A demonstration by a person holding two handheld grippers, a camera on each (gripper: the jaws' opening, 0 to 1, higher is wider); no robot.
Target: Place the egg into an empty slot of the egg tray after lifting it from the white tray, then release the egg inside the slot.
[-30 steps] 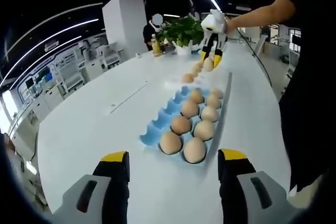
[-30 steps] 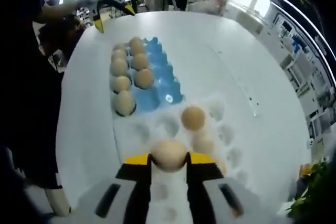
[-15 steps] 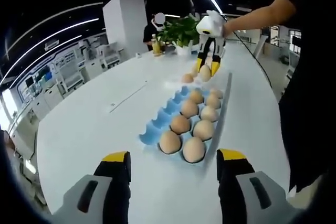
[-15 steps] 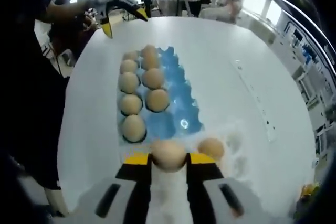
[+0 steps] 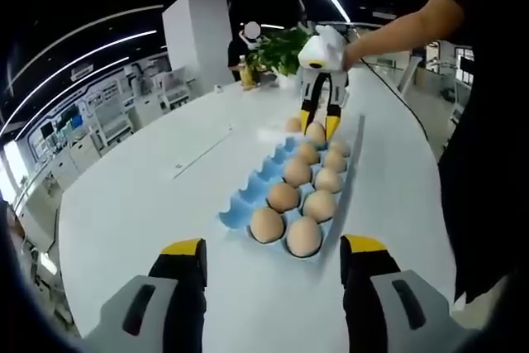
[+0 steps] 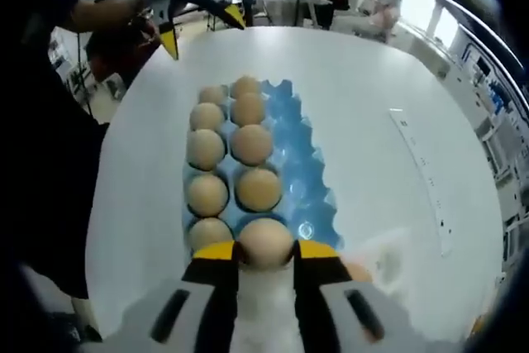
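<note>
My right gripper (image 6: 265,251) is shut on a tan egg (image 6: 264,240), held just above the blue egg tray's (image 6: 312,173) near end, where bare blue slots show. Several eggs (image 6: 251,144) fill two rows of the tray. The white tray (image 6: 387,252) lies at the lower right with one egg (image 6: 358,271) partly visible. In the left gripper view, my left gripper (image 5: 273,247) is open and empty in front of the egg tray (image 5: 250,190). There the right gripper (image 5: 316,126) hangs over the tray's far end with the egg (image 5: 315,132).
A person's arm (image 5: 405,24) holds the right gripper. A potted plant (image 5: 281,45) and a seated person stand at the table's far end. A thin white strip (image 5: 202,151) lies on the white table (image 5: 132,204). Its right edge drops off near a dark-clothed body.
The right gripper has carried the egg from over the white tray to over the blue tray's end. The left gripper has stayed still and open.
</note>
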